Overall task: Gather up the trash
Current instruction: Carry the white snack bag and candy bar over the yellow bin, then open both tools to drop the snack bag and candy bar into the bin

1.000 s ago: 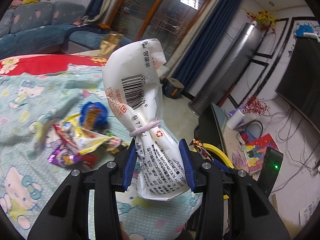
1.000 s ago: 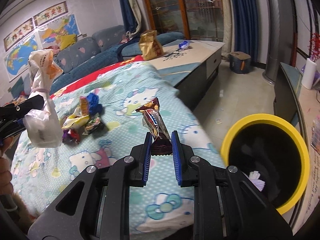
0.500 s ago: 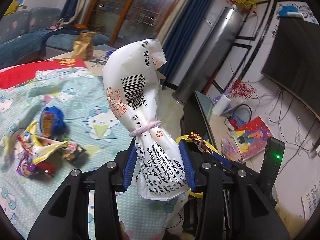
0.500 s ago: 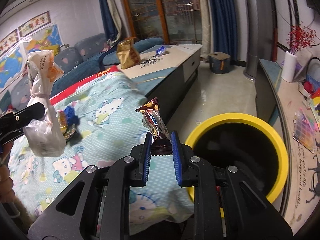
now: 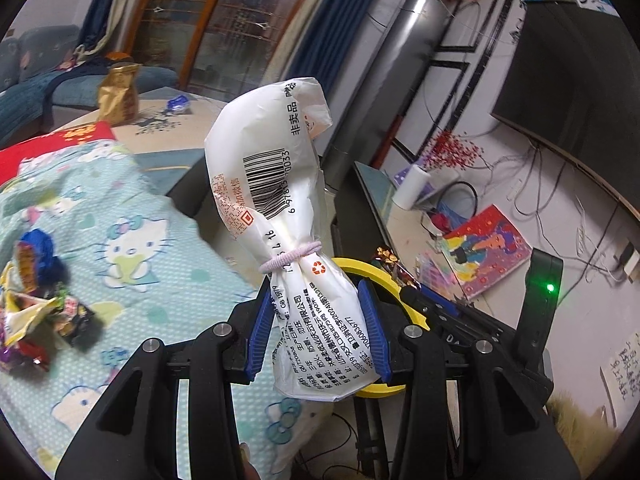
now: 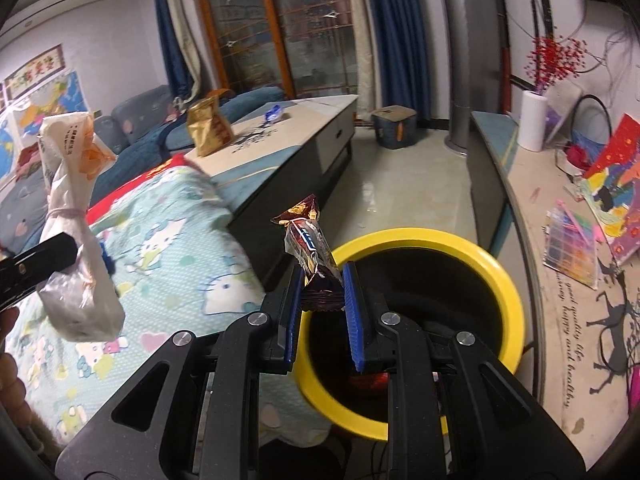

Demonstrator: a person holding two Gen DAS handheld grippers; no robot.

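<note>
You are holding your right gripper (image 6: 322, 310) over the mouth of the yellow-rimmed bin (image 6: 506, 280), its blue pads pinching the base of a brown candy wrapper (image 6: 310, 248), so that letting go should drop it straight in. The wrapper is standing nearly upright, long axis leaning slightly left, twisted end pointing up. Your left gripper (image 5: 318, 334) is clamping the lower half of a white bag (image 5: 280, 200) tied with a pink hair band (image 5: 290, 258) (likely next for the bin); it is hanging beside the bed's edge, long axis tilted, barcode end up. More wrappers (image 5: 38, 308) are waiting on the Hello Kitty bedspread (image 5: 132, 240).
</note>
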